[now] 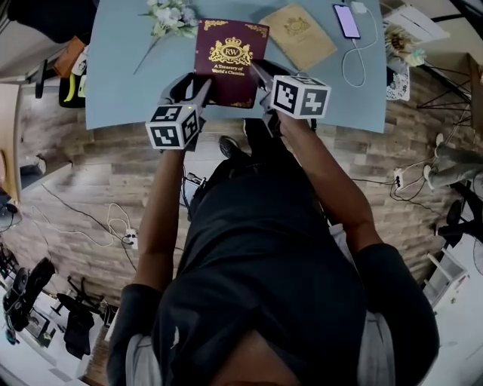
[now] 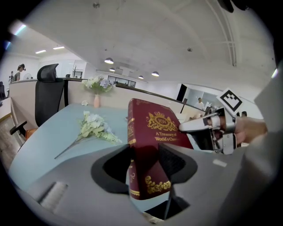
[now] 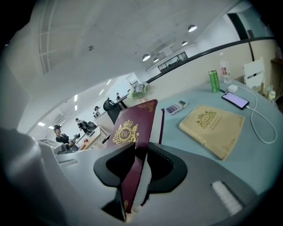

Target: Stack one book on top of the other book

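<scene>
A maroon hardcover book (image 1: 230,53) with gold print is held up off the light-blue table (image 1: 121,90), tilted, by both grippers. My left gripper (image 1: 201,89) is shut on its near left corner, at the spine (image 2: 132,176). My right gripper (image 1: 261,77) is shut on its near right corner, where the page edge (image 3: 143,176) shows between the jaws. A tan book (image 1: 299,34) lies flat on the table to the right of the maroon one, closed, and also shows in the right gripper view as the tan book (image 3: 213,128). The right gripper (image 2: 208,126) shows in the left gripper view beside the maroon cover.
A spray of artificial flowers (image 1: 170,16) lies at the table's far left. A phone (image 1: 346,20) on a white cable lies at the far right. A green can (image 3: 214,80), a bottle and a calculator (image 3: 178,107) stand beyond the tan book. A black office chair (image 2: 47,92) stands left of the table.
</scene>
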The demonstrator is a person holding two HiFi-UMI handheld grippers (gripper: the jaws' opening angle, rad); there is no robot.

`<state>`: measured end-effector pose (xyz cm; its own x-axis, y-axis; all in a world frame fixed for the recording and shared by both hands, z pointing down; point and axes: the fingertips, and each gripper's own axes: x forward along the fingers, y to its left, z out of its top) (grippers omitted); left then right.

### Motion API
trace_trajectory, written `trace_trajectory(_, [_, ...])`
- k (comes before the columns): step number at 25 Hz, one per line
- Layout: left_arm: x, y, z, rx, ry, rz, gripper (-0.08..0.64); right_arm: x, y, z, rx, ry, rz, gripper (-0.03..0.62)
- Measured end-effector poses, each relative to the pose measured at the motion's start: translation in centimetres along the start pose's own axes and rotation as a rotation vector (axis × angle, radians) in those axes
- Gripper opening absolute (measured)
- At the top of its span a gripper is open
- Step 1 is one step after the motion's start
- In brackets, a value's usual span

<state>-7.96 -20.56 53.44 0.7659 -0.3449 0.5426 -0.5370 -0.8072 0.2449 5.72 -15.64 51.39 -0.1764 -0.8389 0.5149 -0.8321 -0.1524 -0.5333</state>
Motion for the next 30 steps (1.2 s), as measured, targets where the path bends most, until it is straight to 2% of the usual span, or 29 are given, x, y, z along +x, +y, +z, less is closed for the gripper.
trace_trajectory(3, [0.5,-2.1,1.0,0.007,-0.02,-0.026,0.248,-2.0,-0.9,1.1,-0.002,-0.028,-0.019,0.084])
trace_trajectory(8, [3.5,-7.2,2.9,0.006,-0.033,-0.055,0.249,-5.6,-5.0,4.0,-0.009,-0.051,-0.028,0.084])
trace_trajectory(12, [4.2,-8.3,3.1,-0.003,-0.039,-0.062,0.247,-5.8,-6.2,4.8,-0.006,-0.053,-0.03,0.083])
trace_trajectory(21, [8.5,-12.7,3.1,-0.073,-0.021,-0.023,0.247,-6.7,-11.7,7.3,-0.032,0.006,-0.003,0.08])
trace_trajectory(30, [12.4,-15.0,2.5,-0.15,-0.008,0.006,0.247,-5.7,-16.1,8.9,-0.067,0.068,0.019,0.078])
